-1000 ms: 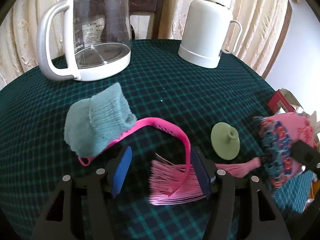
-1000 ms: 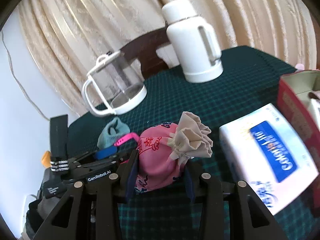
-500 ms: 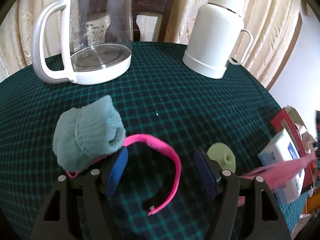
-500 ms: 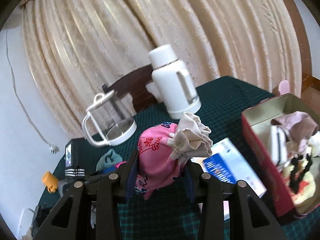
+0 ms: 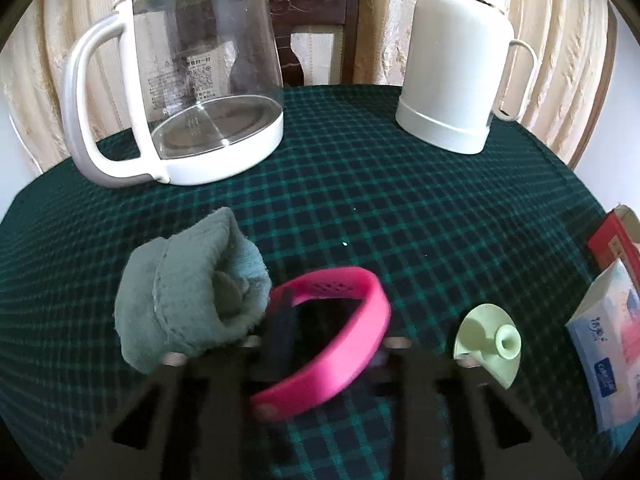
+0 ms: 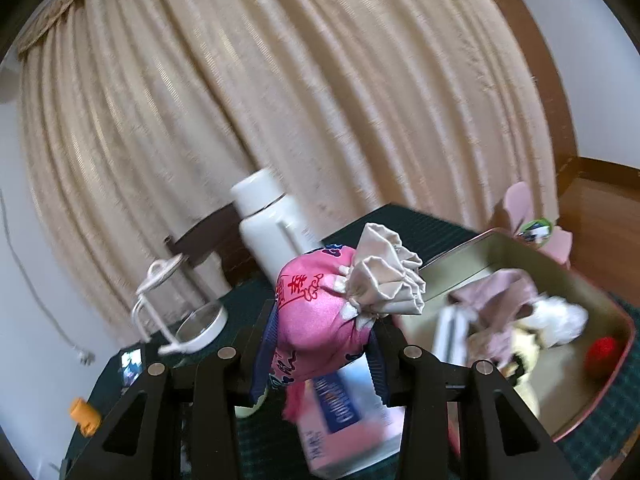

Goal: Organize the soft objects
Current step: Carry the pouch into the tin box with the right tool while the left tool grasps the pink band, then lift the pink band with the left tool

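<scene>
In the left wrist view a pink strap [image 5: 360, 340] lies looped on the green plaid tablecloth [image 5: 360, 200], one end tucked under a rolled teal sock [image 5: 188, 292]. My left gripper [image 5: 332, 344] is blurred. Its jaws are closing with the strap's loop between them, and the pads meet its two sides. In the right wrist view my right gripper [image 6: 324, 332] is shut on a pink drawstring pouch [image 6: 312, 304] with a beige gathered top. It holds the pouch in the air beside an open red tin box [image 6: 616, 320] that holds several soft items.
A glass kettle [image 5: 180, 80] and a white flask [image 5: 452, 72] stand at the table's back, before a chair [image 5: 312, 20] and curtains. A pale green silicone cap [image 5: 488, 344] lies right of the strap. A tissue pack [image 5: 608, 344] lies by the box, below the pouch.
My left gripper slid forward over the strap and its jaws narrowed onto it. My right gripper carried the pouch up and rightward from the table to beside the red box.
</scene>
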